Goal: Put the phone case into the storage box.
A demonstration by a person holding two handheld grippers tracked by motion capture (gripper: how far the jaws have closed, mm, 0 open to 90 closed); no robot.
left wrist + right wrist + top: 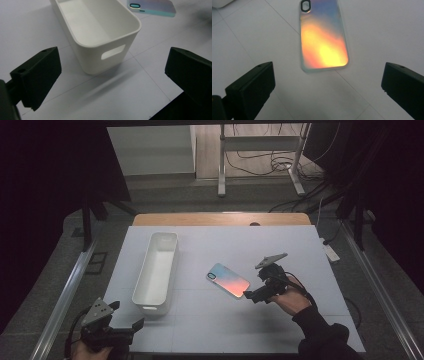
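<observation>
Judging from the phone case [228, 279] lying flat on the table [300, 245] beside the empty white bin [156, 270], I reckoned nothing was done yet: my right gripper [254, 296] hung spread just short of it, my left gripper [136, 325] idle and agape.

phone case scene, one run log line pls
left gripper open, near white bin | right gripper open, at phone case | case flat on table
</observation>
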